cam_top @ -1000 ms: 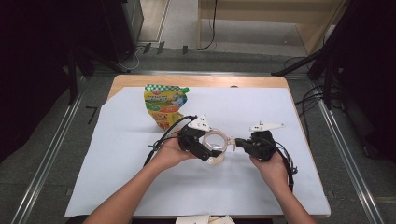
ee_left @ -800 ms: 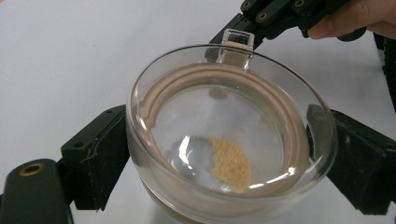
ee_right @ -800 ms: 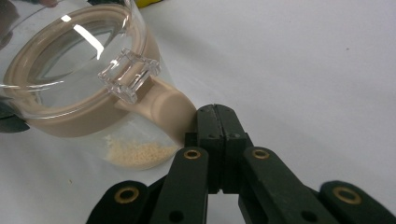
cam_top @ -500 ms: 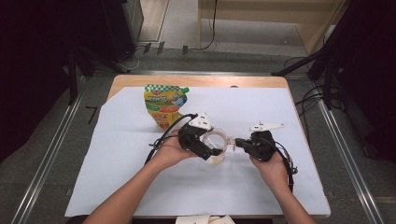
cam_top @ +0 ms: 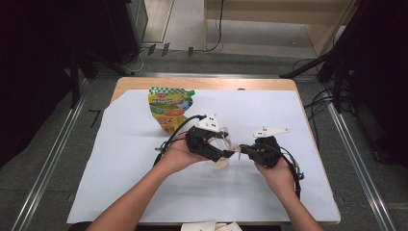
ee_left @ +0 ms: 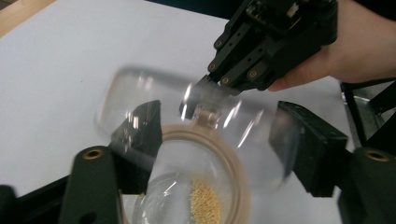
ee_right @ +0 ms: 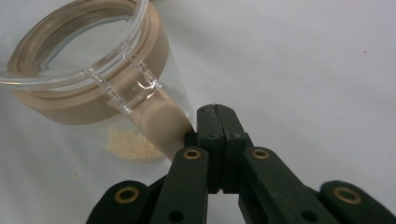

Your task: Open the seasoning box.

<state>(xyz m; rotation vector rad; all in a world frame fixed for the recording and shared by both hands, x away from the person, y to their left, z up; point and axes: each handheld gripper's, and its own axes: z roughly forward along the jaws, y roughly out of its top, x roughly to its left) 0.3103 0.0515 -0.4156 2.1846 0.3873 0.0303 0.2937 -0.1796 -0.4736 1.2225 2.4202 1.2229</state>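
Jar (ee_right: 93,84) sits mid-frame on the white surface (cam_top: 120,183), right gripper (ee_right: 217,116) pressed together on its beige latch, left gripper (ee_left: 219,140) just closing around the clear lid (ee_left: 140,93), yellow pouch (cam_top: 169,108) upper left.

Left gripper (cam_top: 226,153) at centre, jaws part-spread, just been closing. Right gripper (cam_top: 242,149) facing it, jaws pressed together. Forearms converge from near edge.

We see a wooden table (cam_top: 144,84) at frame centre, a white sheet (cam_top: 120,178) covering most of it, a colourful pouch (cam_top: 169,107) standing upper left on our sheet, a clear jar (cam_top: 220,161) at centre
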